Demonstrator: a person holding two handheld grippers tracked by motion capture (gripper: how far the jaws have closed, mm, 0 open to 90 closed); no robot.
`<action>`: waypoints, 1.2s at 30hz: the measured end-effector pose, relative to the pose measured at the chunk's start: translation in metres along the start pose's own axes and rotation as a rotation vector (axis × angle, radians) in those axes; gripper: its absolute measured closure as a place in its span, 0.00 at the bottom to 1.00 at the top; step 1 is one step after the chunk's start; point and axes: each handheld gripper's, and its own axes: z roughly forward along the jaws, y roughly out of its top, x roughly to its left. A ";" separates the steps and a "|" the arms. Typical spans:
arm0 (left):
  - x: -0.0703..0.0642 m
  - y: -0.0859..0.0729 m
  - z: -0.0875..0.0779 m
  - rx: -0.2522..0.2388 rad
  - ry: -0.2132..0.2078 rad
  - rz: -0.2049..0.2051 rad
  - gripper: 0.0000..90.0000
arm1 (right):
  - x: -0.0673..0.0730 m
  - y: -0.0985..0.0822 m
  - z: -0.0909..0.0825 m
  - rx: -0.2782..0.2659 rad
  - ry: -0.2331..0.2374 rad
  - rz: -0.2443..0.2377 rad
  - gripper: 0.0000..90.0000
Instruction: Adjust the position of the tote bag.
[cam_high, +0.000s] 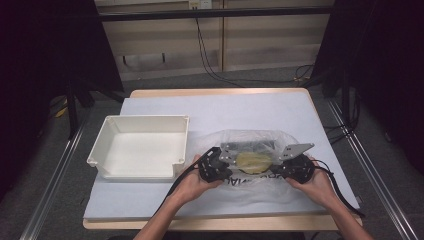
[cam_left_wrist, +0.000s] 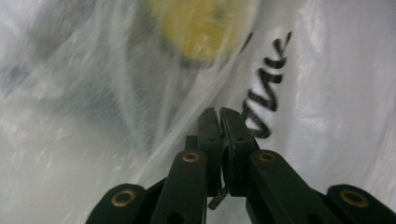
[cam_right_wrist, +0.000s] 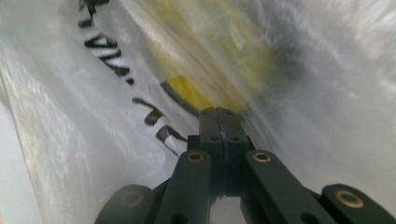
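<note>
Bag: the clear plastic bag (cam_high: 260, 165) with a yellow item (cam_high: 253, 161) inside lies on the counter (cam_high: 300, 115), near its front edge, right of the white tray (cam_high: 107, 130).
Left hand-held gripper (cam_left_wrist: 219, 122): I see it pinching the film.
Right hand-held gripper (cam_right_wrist: 219, 122): pinching the film too.
Risk: I think thin film may slip or tear if I pull the two apart.

High cam sat above the person's side, faced fwd and down over whole counter (cam_high: 210, 107). Both gripper cams rode v. close, looked along own jaws; all 3 shared the plastic bag (cam_high: 255, 142).
</note>
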 end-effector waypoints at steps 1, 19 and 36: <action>0.002 -0.002 0.001 0.014 0.003 0.011 0.97 | 0.000 -0.003 0.002 0.003 0.007 0.007 1.00; 0.006 0.011 -0.022 -0.073 0.067 -0.002 0.82 | -0.018 0.000 -0.017 -0.099 -0.091 0.073 0.70; 0.011 0.045 -0.031 -0.098 0.026 0.022 0.89 | -0.047 0.031 -0.013 -0.146 -0.096 0.083 0.97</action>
